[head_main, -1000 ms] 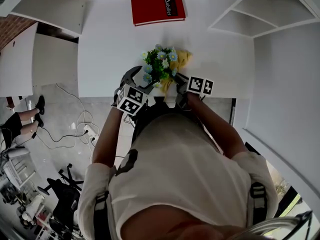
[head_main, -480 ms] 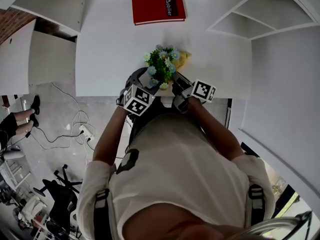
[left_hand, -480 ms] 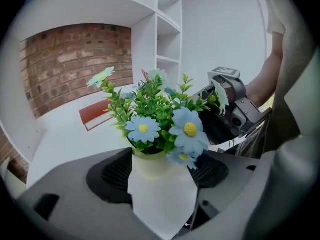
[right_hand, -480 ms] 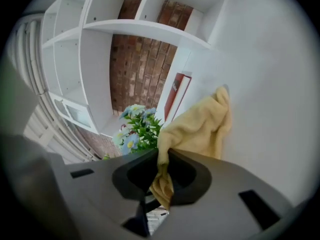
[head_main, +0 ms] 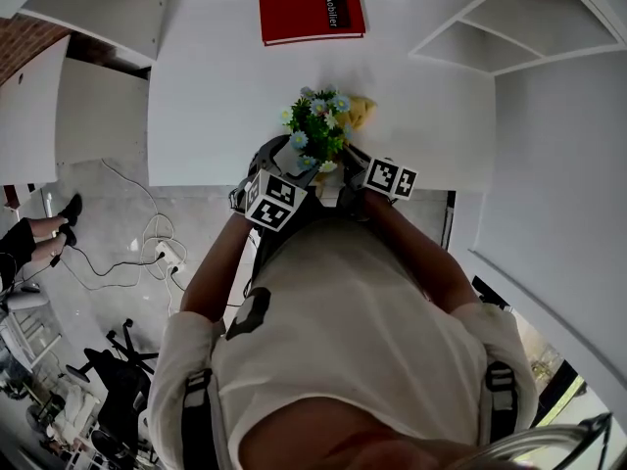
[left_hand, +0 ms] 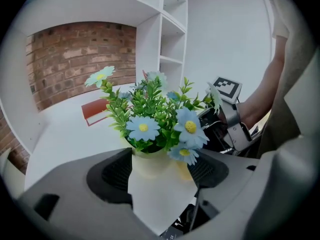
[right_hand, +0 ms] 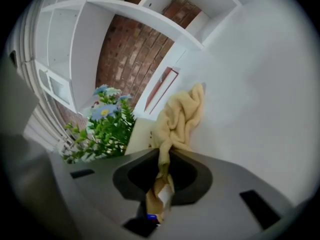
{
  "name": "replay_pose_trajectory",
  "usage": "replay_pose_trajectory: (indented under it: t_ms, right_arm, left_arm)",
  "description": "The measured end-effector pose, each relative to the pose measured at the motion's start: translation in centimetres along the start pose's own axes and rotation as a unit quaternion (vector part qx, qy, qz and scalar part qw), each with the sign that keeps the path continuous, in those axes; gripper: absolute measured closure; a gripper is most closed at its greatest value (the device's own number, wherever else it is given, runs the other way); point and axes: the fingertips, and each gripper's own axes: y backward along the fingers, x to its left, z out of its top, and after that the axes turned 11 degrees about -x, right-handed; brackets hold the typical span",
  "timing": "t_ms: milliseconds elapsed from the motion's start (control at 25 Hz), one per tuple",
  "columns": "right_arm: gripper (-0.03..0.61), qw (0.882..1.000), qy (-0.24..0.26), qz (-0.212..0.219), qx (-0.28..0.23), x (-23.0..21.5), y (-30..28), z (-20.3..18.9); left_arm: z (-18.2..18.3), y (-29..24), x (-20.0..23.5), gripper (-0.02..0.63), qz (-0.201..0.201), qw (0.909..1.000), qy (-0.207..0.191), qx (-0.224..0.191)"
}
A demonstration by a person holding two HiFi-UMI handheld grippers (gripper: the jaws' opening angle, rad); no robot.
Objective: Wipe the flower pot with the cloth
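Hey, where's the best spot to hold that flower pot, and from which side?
Probably the plain wall of the flower pot, below its rim, coming level from the person's side. The flowers crowd the top, and the round wall suits opposed pads. The left gripper is clamped there now.

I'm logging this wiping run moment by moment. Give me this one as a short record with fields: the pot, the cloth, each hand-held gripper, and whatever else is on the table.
pot: flower pot with blue flowers, upright near the white table's front edge
cloth: yellow cloth, bunched close beside the pot; contact unclear
left hand-held gripper: jaws closed on the pot's sides
right hand-held gripper: jaws shut on one end of the cloth
other: red book lying flat at the table's far side
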Motion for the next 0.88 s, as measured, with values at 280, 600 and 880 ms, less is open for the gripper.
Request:
replay_pose_trajectory:
  t_ms: [280, 600, 880]
  right_arm:
    - [0.522, 0.998, 0.038, -0.046, 0.034, -1.0, -0.7, 0.0]
    - [0.522, 1.000, -0.011, 0.001, 0.021, 1.1, -0.3, 1.4]
    - [0.522, 0.996, -0.040, 0.073, -0.017, 5.3, 0.6, 2.5]
  left_arm:
    - [-0.5, 1.0, -0.9, 0.262, 0.006, 0.9998, 0.014, 0.008]
    - [-1.0, 0.9, -1.7, 0.262, 0.008, 0.9997, 0.020, 0.005]
    - [-0.6, -0.3, -3.5, 0.262, -0.016, 0.9991, 0.039, -0.009]
